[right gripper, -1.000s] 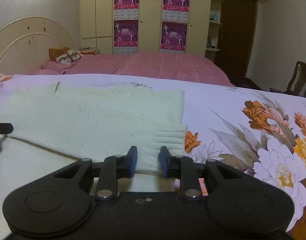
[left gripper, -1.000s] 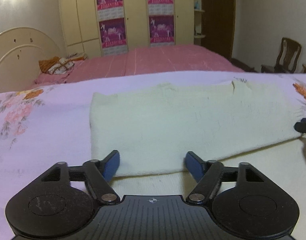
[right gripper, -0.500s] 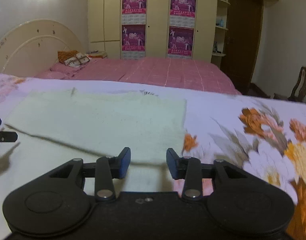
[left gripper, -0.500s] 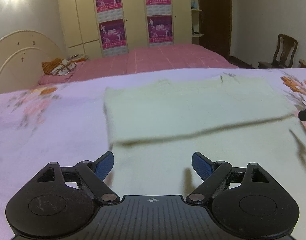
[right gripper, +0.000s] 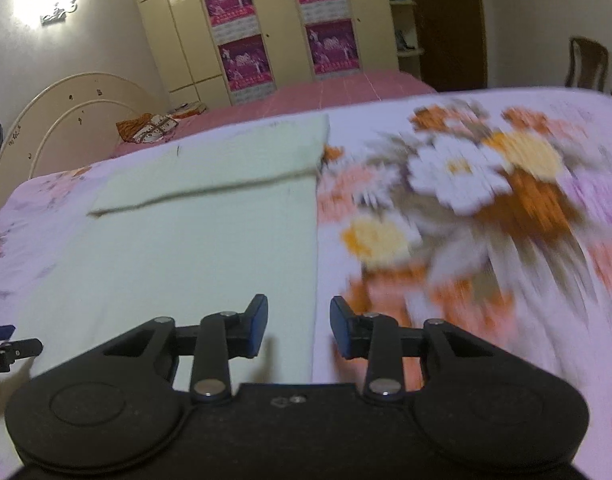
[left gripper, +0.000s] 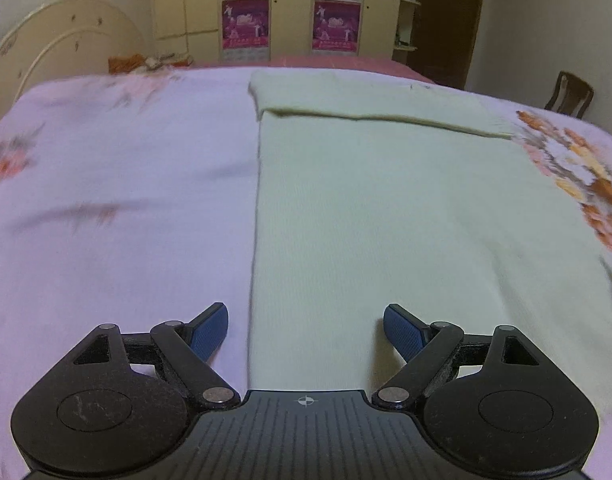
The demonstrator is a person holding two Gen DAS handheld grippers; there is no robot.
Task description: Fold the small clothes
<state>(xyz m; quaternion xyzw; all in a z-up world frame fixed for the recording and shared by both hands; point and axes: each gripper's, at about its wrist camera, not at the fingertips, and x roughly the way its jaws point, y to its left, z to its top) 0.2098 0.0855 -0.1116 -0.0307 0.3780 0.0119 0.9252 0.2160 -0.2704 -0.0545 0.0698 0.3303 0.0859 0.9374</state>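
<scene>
The cream garment [left gripper: 386, 216] lies flat on the flowered bedspread [left gripper: 118, 184], its far part folded over toward the near side in a band across its width [right gripper: 226, 160]. Nearest the left camera, the left hand-held gripper [left gripper: 305, 330] stands wide with nothing between its blue pads; the garment's left edge runs between them. The right hand-held gripper [right gripper: 299, 328] has its jaws a moderate way apart, holding nothing, and straddles the garment's right edge. The tip of the left gripper shows at the left border of the right view. Nothing lies on the garment. Beyond the bedspread comes a pink bed [right gripper: 306, 96] with a patterned pillow [right gripper: 148, 127] by its curved cream headboard [right gripper: 66, 112]. Farther back stand a cream wardrobe [right gripper: 282, 20] bearing purple posters [right gripper: 246, 62] and a wooden chair [left gripper: 570, 94] at the right wall.
</scene>
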